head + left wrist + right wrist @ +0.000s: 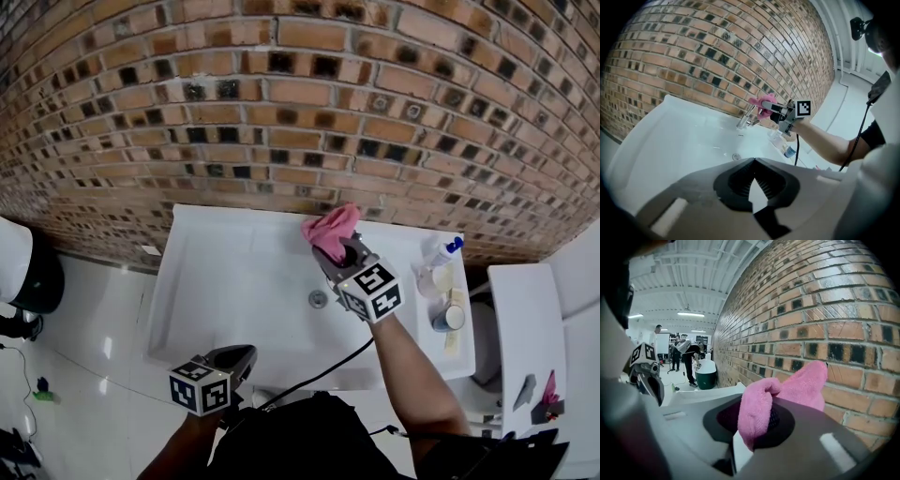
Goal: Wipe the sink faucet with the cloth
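The right tongs (pixel 337 251) are clamped on a fold of the pink cloth (pixel 330 228). They hold it at the far edge of the sink (pixel 216 281), by the brick wall and just beside the faucet (pixel 744 121). The left tongs (pixel 246 354) hang at the near edge, closed on nothing. Hard rubbing could drag the fold out of the grip. A wide sweep right could tip the bottle (pixel 439 255).
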A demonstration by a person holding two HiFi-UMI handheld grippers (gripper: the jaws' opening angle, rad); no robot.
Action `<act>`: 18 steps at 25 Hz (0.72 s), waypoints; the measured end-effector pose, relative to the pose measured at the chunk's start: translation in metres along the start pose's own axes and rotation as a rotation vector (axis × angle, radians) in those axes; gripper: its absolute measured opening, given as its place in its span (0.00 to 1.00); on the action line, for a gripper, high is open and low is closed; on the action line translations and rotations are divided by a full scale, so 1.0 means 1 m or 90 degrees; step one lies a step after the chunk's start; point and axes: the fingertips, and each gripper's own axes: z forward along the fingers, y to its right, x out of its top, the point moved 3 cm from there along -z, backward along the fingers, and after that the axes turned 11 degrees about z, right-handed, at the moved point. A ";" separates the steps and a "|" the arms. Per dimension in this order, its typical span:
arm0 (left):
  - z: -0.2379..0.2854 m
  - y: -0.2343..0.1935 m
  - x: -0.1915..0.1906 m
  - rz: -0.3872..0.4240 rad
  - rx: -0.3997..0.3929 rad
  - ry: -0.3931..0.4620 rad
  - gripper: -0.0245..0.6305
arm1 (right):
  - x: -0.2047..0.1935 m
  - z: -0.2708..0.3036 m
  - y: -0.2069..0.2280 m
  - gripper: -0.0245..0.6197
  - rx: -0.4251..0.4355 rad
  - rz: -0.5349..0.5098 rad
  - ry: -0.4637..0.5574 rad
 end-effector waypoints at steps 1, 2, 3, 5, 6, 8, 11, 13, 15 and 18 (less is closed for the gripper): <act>0.000 -0.001 -0.001 0.001 -0.001 -0.004 0.04 | -0.005 0.000 -0.002 0.10 -0.001 0.011 0.004; -0.001 -0.003 -0.002 0.001 -0.002 -0.007 0.04 | -0.010 -0.001 -0.003 0.11 -0.002 0.023 0.009; -0.001 -0.004 -0.002 0.002 -0.003 -0.009 0.04 | -0.015 -0.001 -0.004 0.10 -0.004 0.037 0.014; 0.000 -0.006 -0.003 0.002 -0.005 -0.014 0.04 | -0.025 -0.001 -0.005 0.10 -0.005 0.065 0.020; 0.000 -0.007 -0.003 0.002 -0.005 -0.015 0.04 | -0.031 -0.001 -0.006 0.10 -0.005 0.077 0.021; 0.002 -0.009 -0.002 0.002 -0.008 -0.020 0.04 | -0.041 -0.001 -0.006 0.10 -0.003 0.098 0.024; 0.006 -0.011 -0.002 0.001 -0.009 -0.025 0.04 | -0.050 0.001 -0.007 0.10 0.013 0.143 0.044; 0.009 -0.013 -0.001 -0.002 -0.008 -0.027 0.04 | -0.054 0.002 -0.007 0.10 0.029 0.180 0.064; 0.012 -0.014 0.000 -0.006 -0.008 -0.028 0.04 | -0.061 0.003 -0.008 0.10 0.044 0.224 0.079; 0.017 -0.014 0.000 -0.016 -0.005 -0.031 0.04 | -0.085 0.011 -0.004 0.10 0.059 0.304 0.078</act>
